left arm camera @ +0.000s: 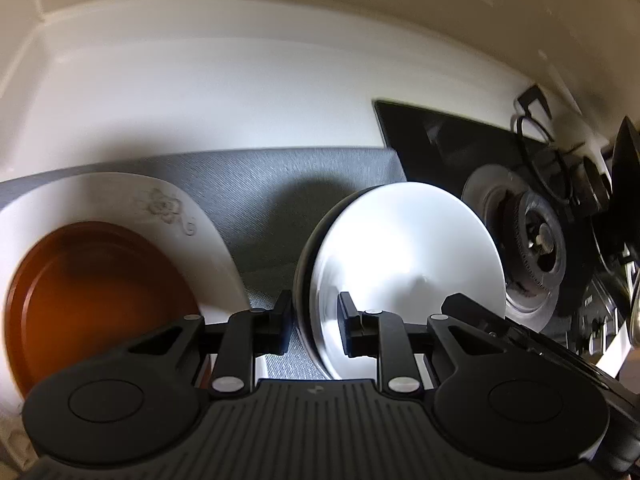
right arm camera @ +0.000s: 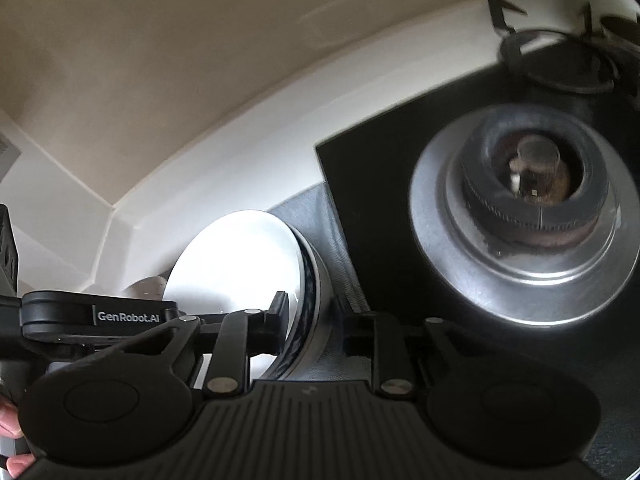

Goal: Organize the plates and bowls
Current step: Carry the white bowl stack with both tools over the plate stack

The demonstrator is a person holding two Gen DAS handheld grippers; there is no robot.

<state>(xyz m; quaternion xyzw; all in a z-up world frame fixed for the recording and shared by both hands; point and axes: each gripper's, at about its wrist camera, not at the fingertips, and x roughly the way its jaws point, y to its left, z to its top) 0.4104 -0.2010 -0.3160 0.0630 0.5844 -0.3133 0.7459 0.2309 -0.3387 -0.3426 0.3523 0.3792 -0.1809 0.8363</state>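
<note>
A white bowl with a dark outside point(left arm camera: 404, 264) is held tilted over a grey mat point(left arm camera: 280, 192). My left gripper point(left arm camera: 314, 324) is shut on its near rim, one finger outside and one inside. My right gripper point(right arm camera: 316, 330) is shut on the opposite rim of the same bowl point(right arm camera: 236, 264), with the left gripper's body showing at the left of that view. A brown plate point(left arm camera: 96, 300) lies on a white plate with a flower relief point(left arm camera: 168, 204) at the left of the mat.
A black gas hob point(right arm camera: 384, 240) adjoins the mat on the right, with a steel burner point(right arm camera: 532, 216) and a black pan support point(right arm camera: 560, 64) behind. A white backsplash wall point(left arm camera: 240, 92) runs along the back. The person's fingers point(right arm camera: 12, 464) show at lower left.
</note>
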